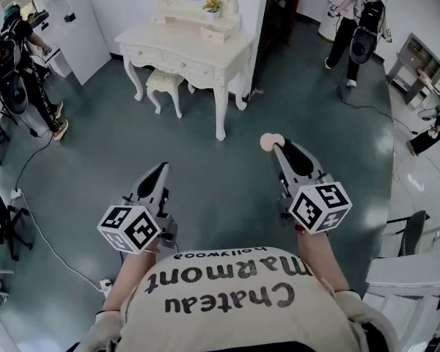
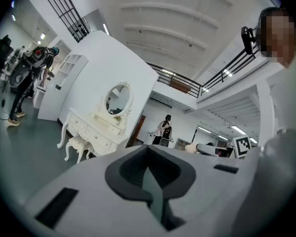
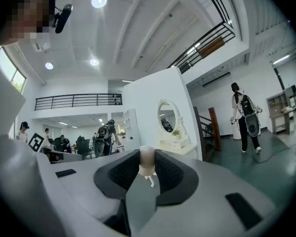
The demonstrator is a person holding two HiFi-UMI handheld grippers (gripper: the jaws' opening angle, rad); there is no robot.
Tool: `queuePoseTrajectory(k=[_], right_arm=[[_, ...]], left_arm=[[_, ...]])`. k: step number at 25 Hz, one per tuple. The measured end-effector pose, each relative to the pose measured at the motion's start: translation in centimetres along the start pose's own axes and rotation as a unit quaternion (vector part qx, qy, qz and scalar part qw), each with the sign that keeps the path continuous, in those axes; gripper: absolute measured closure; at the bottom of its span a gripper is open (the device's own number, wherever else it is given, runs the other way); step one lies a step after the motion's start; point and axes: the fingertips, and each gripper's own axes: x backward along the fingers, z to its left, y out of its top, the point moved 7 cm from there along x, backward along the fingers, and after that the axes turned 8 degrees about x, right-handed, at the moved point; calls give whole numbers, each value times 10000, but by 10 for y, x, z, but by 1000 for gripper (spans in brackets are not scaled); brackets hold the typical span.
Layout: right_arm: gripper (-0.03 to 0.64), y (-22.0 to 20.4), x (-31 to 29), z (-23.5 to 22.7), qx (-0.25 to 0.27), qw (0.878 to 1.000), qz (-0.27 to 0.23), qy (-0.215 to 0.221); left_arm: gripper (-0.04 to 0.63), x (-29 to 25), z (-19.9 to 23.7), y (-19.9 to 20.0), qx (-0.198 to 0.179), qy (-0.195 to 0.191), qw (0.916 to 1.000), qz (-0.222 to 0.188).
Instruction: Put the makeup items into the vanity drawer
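Note:
The white vanity [image 1: 221,45] with an oval mirror stands across the grey floor, its drawers [image 1: 174,63] shut. It also shows far off as the vanity [image 2: 92,131] in the left gripper view and the vanity [image 3: 178,145] in the right gripper view. My right gripper [image 1: 278,147] is level and shut on a pale beige makeup sponge [image 1: 270,142]. The sponge [image 3: 147,160] sits pinched between the dark pads of the right gripper [image 3: 148,168]. My left gripper [image 1: 160,170] is level too; the left gripper [image 2: 149,157] has its jaws together with nothing in them.
A white stool [image 1: 165,83] stands under the vanity's front. A small flower pot [image 1: 212,7] and a box [image 1: 213,35] sit on top. People stand at the left [image 1: 19,64] and far right [image 1: 360,22]. A cable [image 1: 38,227] runs over the floor at left; shelves [image 1: 419,63] stand at right.

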Motion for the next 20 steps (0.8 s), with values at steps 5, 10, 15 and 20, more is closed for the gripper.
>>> queuePoseTrajectory(k=[5, 10, 15, 20], right_arm=[[503, 1, -3, -14, -16, 10000, 6, 23], [503, -1, -10, -27, 14, 9999, 67, 113], [503, -27, -12, -40, -181, 9994, 244, 138], [502, -51, -27, -50, -406, 9976, 521, 189]], left_arm=[[588, -11, -6, 2, -6, 19, 10000, -71], [588, -20, -9, -3, 39, 57, 9999, -136], [588, -26, -5, -25, 177, 108, 9997, -159], [588, -37, 10, -36, 277, 233, 9993, 5]])
